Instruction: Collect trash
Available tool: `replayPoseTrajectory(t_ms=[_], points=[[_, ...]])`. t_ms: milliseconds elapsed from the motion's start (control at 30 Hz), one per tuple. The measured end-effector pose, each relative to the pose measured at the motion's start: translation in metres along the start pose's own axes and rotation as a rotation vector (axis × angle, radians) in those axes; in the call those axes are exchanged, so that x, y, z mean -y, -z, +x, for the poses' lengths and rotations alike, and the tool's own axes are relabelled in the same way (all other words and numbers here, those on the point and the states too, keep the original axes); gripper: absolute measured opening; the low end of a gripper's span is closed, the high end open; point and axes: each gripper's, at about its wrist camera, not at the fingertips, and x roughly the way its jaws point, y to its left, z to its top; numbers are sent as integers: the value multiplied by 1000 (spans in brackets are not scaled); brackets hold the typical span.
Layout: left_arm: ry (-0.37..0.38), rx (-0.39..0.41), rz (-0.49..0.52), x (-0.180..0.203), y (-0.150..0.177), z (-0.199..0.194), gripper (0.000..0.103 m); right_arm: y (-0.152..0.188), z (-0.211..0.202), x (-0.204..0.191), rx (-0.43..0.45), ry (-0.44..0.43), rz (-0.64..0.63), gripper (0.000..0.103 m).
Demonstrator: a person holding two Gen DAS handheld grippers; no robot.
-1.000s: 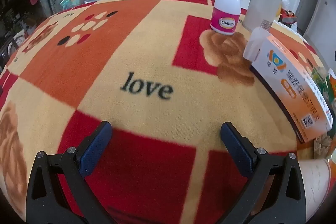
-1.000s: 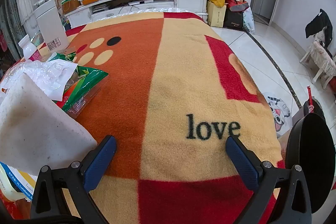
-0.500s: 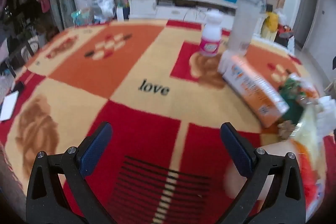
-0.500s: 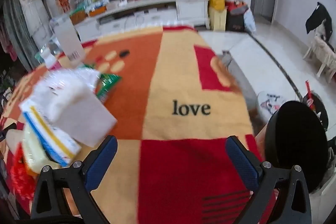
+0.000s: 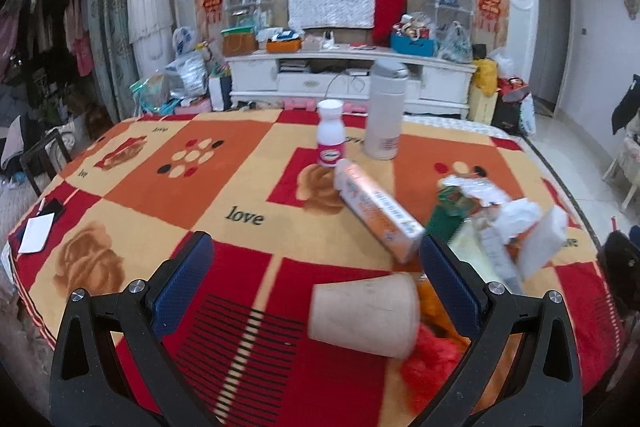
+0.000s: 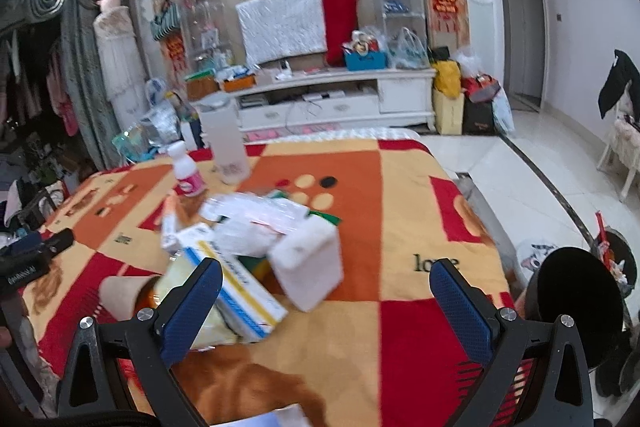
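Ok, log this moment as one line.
left gripper: open, empty | right gripper: open, empty | trash pile: on blanket, untouched | cup: on its side

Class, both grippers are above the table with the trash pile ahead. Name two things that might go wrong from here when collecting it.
1. The paper cup lies on its side near the table's front edge; a nudge from the open left gripper might roll it off.
2. The white bottle and tall grey container stand upright just behind the pile; dragging the long orange box could topple them.
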Motion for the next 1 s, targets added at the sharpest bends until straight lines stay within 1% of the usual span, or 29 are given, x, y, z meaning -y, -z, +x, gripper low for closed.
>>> replayPoseTrajectory(t_ms=[167,300,633,1000], points=[[27,21,10,18,4,-12,102,-1,-17,-15,46,0,-31,103],[38,31,15,27,6,-18,102,-2,-22,-20,61,-1,-29,103],[35,39,22,32,8,-20,102,-1,-22,-20,64,-1,-26,103],[43,24,23,38,12,-19,102,-2,-19,-25,51,6,-39,103]])
